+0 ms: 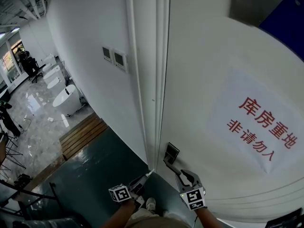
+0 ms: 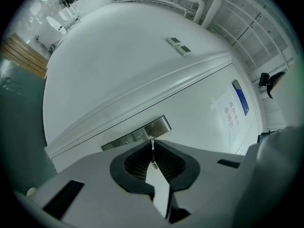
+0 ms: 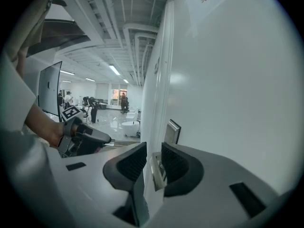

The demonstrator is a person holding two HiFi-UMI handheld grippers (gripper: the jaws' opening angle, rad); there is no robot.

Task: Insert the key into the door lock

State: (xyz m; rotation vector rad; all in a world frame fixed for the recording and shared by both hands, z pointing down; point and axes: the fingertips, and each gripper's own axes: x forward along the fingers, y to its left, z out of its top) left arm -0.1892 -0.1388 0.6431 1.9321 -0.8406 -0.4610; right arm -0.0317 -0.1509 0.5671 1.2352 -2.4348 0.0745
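Key [image 2: 152, 145] sits clenched edge-on in the jaws of the left gripper [image 2: 153, 165], tip aimed at the lock plate [image 2: 142, 133] on the door [image 2: 199, 113], seemingly short of it. This looks like the approach; next comes lining up with the keyhole, which no view shows. Only its own view shows the right gripper [image 3: 152, 161] with jaws parted around a metal fitting [image 3: 158, 171].

A white wall [image 1: 85, 56] at the left carries two switch panels [image 1: 115, 57]. The near floor [image 1: 99, 160] is dark green. Farther lie wooden boards [image 1: 83, 134], then glossy tiles [image 1: 33, 122] with white bathtubs [image 1: 64, 96].
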